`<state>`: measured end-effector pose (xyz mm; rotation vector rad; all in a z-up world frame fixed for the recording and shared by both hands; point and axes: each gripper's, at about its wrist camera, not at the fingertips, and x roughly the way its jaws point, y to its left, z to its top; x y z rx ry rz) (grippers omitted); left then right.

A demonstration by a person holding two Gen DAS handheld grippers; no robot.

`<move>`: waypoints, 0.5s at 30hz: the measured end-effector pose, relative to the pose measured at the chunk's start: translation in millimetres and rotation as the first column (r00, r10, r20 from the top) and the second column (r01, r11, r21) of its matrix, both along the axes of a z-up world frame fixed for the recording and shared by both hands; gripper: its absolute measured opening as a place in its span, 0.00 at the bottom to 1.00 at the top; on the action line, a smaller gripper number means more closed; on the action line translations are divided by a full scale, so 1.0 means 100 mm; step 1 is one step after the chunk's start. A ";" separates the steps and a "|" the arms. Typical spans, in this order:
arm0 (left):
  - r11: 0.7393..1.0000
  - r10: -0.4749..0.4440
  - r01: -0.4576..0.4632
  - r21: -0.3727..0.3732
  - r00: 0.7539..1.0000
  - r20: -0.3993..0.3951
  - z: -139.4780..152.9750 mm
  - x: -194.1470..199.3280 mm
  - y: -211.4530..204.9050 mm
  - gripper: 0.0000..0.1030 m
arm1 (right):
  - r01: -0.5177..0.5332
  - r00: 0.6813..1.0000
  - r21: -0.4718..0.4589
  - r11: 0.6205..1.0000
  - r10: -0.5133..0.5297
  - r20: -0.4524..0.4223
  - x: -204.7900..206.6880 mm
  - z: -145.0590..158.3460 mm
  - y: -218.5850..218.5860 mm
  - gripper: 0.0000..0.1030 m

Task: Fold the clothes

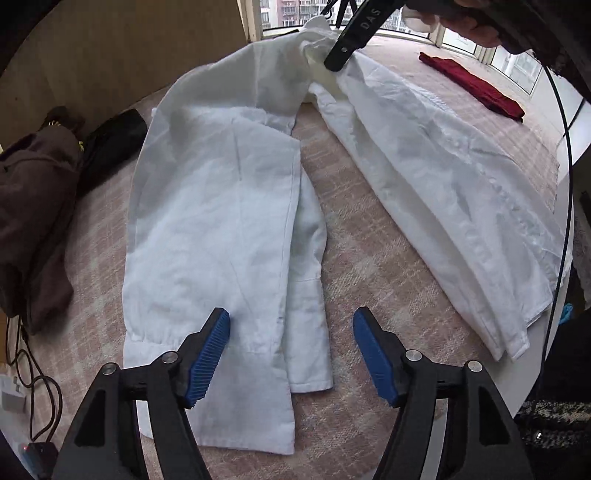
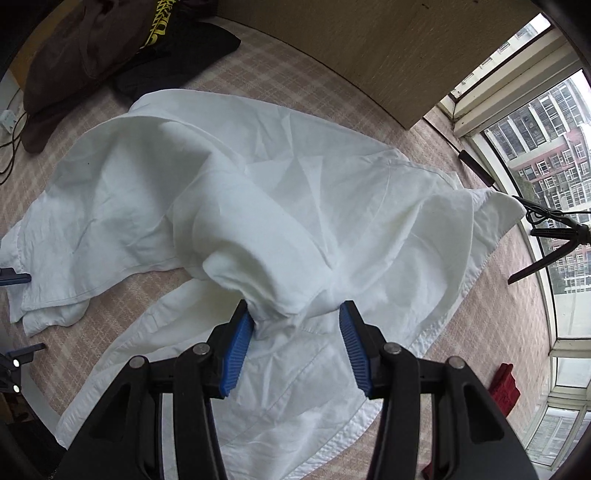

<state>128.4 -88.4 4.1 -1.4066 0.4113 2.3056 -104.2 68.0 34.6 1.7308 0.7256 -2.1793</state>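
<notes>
The step in hand is folding the white shirt [image 1: 207, 221], which lies spread across the pink checked cloth [image 1: 354, 236] — one sleeve is already laid back over the body, and the collar end is lifted.

The right gripper [image 2: 295, 332] points steeply down with a bunched fold of the shirt between its blue pads [image 2: 236, 354]. The fabric gathers tightly at the nearer pad, so it looks clamped, though the far pad's contact is partly hidden by the fold and I would not swear to it. In the left wrist view that same gripper shows as a black finger pinching the raised fabric, well ahead of the left one, with part of the person's hand [image 1: 476, 29] above it.

The left gripper [image 1: 291, 328] stands apart and empty, tilted down over the cuff end of the sleeve. One pad sits above the sleeve, the other over bare cloth just beside it.

Next, probably, the held end must be carried across and laid flat — while the left gripper pins or takes the cuff end to stop the shirt from sliding.

Dark garments [image 1: 33, 206] lie off to the left gripper's left, and a red item [image 1: 476, 88] lies far ahead to its right.
</notes>
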 end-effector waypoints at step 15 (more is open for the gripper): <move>0.838 0.360 -0.417 -0.353 0.907 -0.219 0.83 0.02 -1.18 0.27 | -0.063 0.992 -0.284 0.957 0.092 0.089 -0.13 0.01 -0.17 0.26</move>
